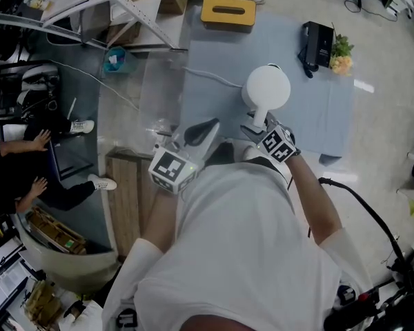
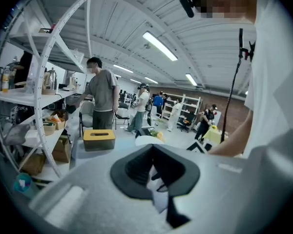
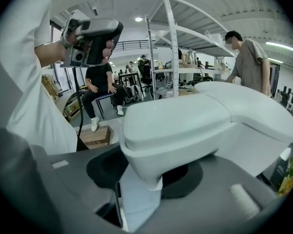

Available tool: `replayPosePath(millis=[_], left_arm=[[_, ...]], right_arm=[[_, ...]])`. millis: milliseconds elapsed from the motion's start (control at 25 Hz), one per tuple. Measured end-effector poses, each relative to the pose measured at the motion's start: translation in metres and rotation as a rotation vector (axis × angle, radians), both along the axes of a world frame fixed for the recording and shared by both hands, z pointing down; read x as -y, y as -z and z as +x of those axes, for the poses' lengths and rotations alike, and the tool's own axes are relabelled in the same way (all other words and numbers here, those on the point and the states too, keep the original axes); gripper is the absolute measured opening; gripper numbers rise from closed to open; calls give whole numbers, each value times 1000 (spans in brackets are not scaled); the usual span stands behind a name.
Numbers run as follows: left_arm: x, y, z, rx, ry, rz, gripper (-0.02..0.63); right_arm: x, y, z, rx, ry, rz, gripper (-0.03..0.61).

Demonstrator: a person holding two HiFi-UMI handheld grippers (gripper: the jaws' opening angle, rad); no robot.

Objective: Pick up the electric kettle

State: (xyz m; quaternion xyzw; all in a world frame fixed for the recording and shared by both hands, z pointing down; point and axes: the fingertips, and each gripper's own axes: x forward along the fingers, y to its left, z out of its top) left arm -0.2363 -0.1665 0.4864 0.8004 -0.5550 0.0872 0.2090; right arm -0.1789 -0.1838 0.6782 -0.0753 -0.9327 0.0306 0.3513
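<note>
The white electric kettle point(image 1: 268, 87) stands upright near the middle of the counter point(image 1: 214, 54), which is covered in a pale blue cloth, and its handle point(image 1: 261, 118) points toward the near edge where the person stands. A thin white cord point(image 1: 214, 78) runs from the kettle's left side away to the left. The right gripper point(image 1: 259, 128) reaches in from the near side and is level with the handle. In the right gripper view its fingers point(image 3: 68, 179) stand wide apart, one on each side of the handle, with dark gaps showing between the pads and the white plastic, so they surround it without clamping it. The left gripper point(image 1: 210, 124) hovers just left of the kettle, near the counter's near edge and apart from the kettle body. In the left gripper view its fingers point(image 2: 88, 189) meet at the tips and hold nothing. At the far edge of the counter lies a yellow tissue box point(image 1: 228, 11). At the far right sit a black device point(image 1: 318, 43) and, beside it, a small bunch of flowers point(image 1: 341, 55), all well apart from the kettle
</note>
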Motion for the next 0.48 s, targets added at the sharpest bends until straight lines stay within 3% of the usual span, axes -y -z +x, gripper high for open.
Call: replayPosePath(millis=[120,240,480], left_arm=[[3,-4,2,-4,-8,-7,4],[5,-6,2,-8,-16,-10,5],[9,-8,2,-10,-25,-20,4]], right_arm=[[2,-4,-3,7,2,31,172],[7,-2,-4,32,-18,73,97],[7,-3,-3,55,4,96,87]])
